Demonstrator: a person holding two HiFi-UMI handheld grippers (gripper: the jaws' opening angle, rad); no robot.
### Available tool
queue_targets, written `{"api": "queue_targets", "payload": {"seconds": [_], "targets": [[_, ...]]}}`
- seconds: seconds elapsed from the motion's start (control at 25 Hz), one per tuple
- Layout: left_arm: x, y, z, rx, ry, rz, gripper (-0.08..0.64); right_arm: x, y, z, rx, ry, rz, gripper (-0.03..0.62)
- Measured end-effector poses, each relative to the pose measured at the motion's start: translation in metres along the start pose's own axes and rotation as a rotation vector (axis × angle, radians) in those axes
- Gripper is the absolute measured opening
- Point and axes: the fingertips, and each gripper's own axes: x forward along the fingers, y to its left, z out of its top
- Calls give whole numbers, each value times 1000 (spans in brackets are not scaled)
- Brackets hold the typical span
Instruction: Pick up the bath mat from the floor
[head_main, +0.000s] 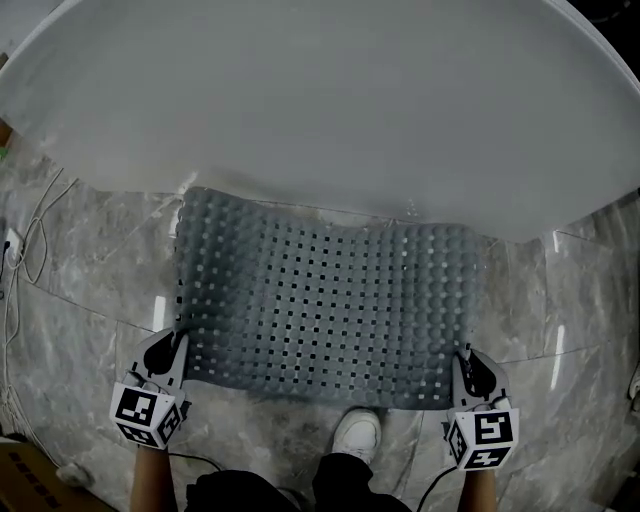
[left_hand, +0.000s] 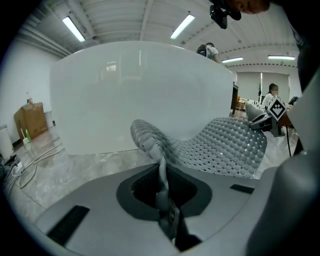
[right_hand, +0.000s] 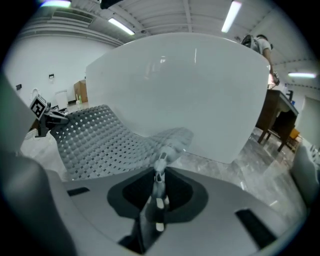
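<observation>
Each pair of jaws is clenched on a near corner of the bath mat (head_main: 330, 300), the left gripper (head_main: 176, 348) and right gripper (head_main: 466, 360) held wide apart, probably so the floppy sheet stays spread, its far edge sagging beside the bathtub (head_main: 320, 110)

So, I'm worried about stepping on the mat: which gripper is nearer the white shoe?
Right. The right gripper holds the bath mat just right of the white shoe; the left gripper holds its other near corner, farther off.
</observation>
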Motion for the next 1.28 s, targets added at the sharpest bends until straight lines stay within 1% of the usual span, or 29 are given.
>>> {"api": "queue_targets", "payload": {"seconds": [0.12,0.24,0.4,0.52,0.72,0.96,1.12,1.28], "targets": [[-16,-4,30,-5,-4,17,35,-18,-10,21,2,-1,-5,77],[-39,-9,71,-6,2,22,34,-45,-17,53,0,9,-13,77],[-83,-15,135,-5,8,32,34,-97,-27,101,10,18,-14,75],[-121,-21,192,14,3,32,34,-145,-38,141,26,13,-31,76],[-184,-20,296,13,-21,22,32,-230,-55,225,42,-4,-59,75],[-254,-32,436,6,-65,-1,32,-330,-82,347,68,-51,-85,75],[-293,-37,515,-7,-117,-7,32,-382,-105,419,81,-104,-99,75],[-324,-40,588,12,-172,26,32,-418,-129,477,67,-164,-104,75]]}}
